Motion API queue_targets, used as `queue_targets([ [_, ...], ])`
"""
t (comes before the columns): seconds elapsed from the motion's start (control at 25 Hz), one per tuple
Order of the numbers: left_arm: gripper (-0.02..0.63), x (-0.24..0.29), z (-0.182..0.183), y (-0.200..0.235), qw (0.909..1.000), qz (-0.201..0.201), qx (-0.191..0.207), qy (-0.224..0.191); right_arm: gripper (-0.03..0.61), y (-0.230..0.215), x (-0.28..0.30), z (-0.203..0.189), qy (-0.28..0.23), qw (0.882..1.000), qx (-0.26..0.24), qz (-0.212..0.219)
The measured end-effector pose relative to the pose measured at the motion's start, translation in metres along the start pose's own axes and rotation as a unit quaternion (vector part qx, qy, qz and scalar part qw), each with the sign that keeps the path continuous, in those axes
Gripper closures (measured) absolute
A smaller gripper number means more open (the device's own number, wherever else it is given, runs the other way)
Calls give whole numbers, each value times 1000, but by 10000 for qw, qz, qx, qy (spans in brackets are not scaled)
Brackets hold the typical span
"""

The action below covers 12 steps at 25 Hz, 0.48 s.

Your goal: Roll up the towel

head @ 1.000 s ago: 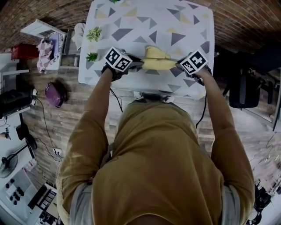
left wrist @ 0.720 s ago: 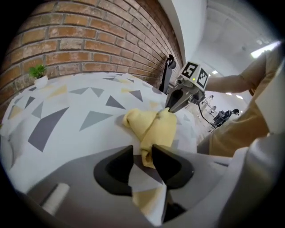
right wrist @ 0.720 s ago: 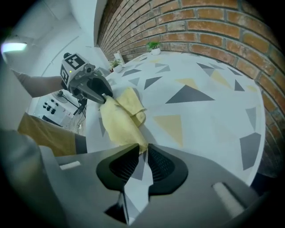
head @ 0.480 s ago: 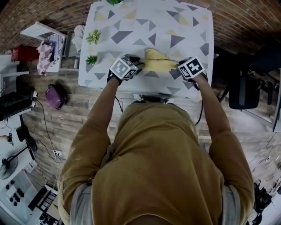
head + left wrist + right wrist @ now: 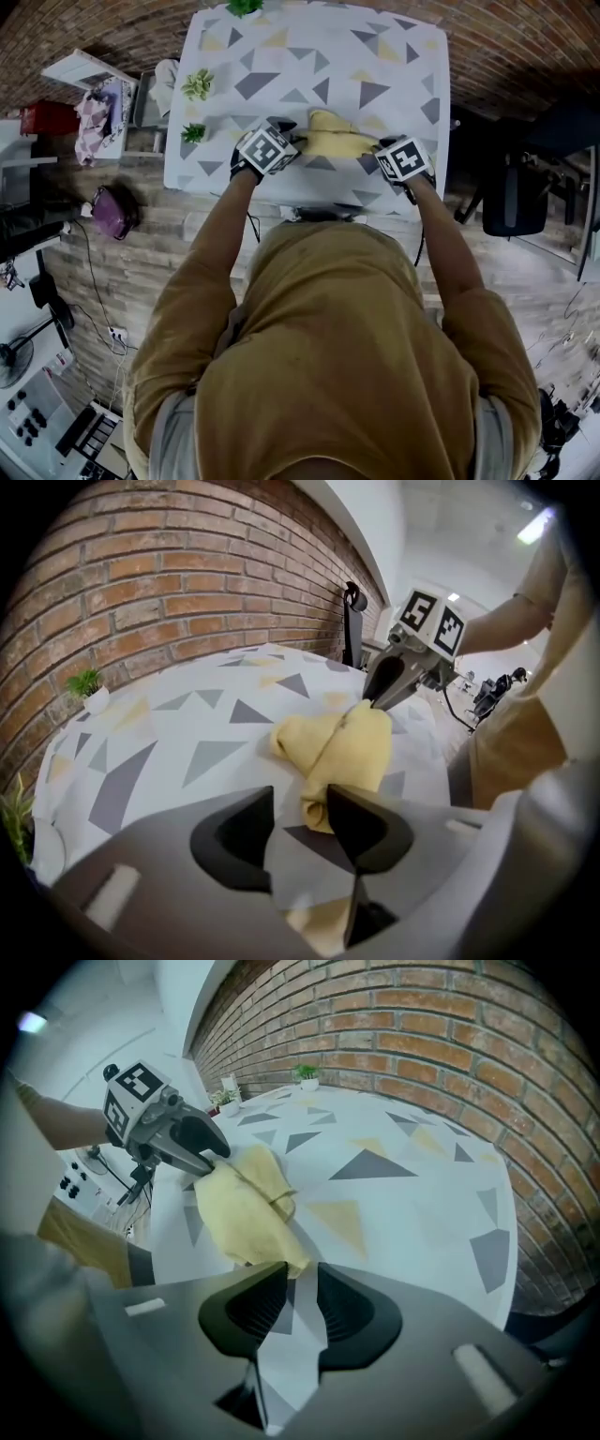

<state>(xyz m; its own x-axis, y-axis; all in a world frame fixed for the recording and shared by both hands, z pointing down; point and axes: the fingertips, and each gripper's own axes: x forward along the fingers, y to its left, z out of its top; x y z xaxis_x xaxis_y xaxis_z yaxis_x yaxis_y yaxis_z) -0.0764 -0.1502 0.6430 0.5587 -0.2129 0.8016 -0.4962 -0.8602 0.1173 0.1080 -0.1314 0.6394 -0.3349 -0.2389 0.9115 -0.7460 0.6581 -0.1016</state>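
A yellow towel (image 5: 333,142), partly rolled into a loose bundle, lies on the triangle-patterned table (image 5: 281,56) near its front edge. My left gripper (image 5: 292,141) is at the bundle's left end and my right gripper (image 5: 382,146) at its right end. In the left gripper view the towel (image 5: 342,752) ends at the tips of the left gripper (image 5: 300,799). Its jaws have just been opening and do not press on the cloth. In the right gripper view the towel (image 5: 248,1208) ends just beyond the right gripper (image 5: 302,1271), whose jaws have parted slightly, with only tablecloth in the narrow gap.
Small potted plants (image 5: 198,84) stand along the table's left edge, and another (image 5: 246,6) at the far edge. A purple bag (image 5: 111,211) lies on the floor at the left. A dark chair (image 5: 516,187) stands to the right of the table.
Both marker cubes have swung towards me as the grippers tipped, and the left one has also rolled. The towel bundle has stayed where it was.
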Motion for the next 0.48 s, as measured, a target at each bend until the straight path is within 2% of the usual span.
queue_targets([
  [0.48,420,2,3,0,9999,-17,-112,-115,494,0,-3,-6,-147,9998,87,-128],
])
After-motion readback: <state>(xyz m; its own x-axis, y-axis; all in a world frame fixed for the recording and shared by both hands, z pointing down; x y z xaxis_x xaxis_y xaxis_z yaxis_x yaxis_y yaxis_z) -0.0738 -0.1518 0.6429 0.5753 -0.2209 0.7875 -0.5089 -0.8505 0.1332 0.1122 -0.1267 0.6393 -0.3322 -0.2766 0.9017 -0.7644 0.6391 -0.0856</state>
